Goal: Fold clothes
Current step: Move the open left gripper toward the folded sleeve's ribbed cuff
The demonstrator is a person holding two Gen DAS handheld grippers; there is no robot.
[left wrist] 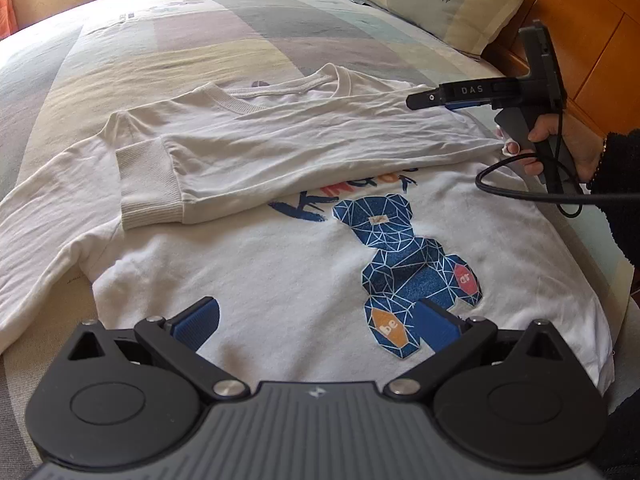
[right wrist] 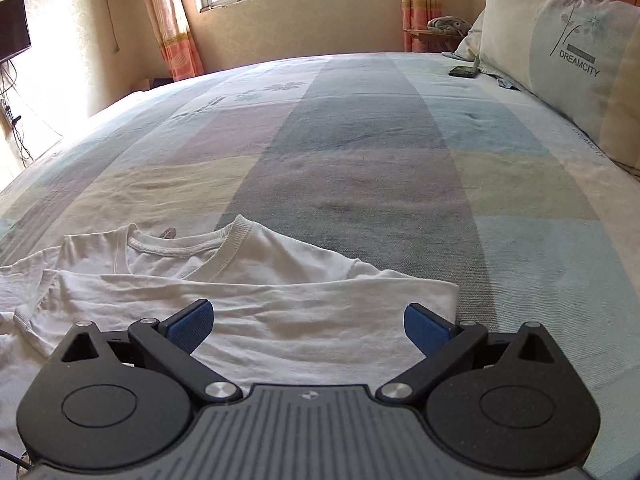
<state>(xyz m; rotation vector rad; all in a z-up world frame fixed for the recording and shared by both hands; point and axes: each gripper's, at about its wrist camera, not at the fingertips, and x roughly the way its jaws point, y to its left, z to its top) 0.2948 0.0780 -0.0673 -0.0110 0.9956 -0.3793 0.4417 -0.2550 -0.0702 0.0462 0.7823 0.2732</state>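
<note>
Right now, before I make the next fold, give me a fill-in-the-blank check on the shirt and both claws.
1. The white sweatshirt has one ____ folded across its chest.
2. The printed figure on its front is a blue ____.
3. The left claw and the right claw both have jaws that stand ____.
4. The pillow bears the word ____.

Missing words: sleeve; bear; open; DREAMCITY

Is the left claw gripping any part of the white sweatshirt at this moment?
No: the left claw stands wide open above the white sweatshirt, its blue pads spread apart with no cloth between them.
</note>
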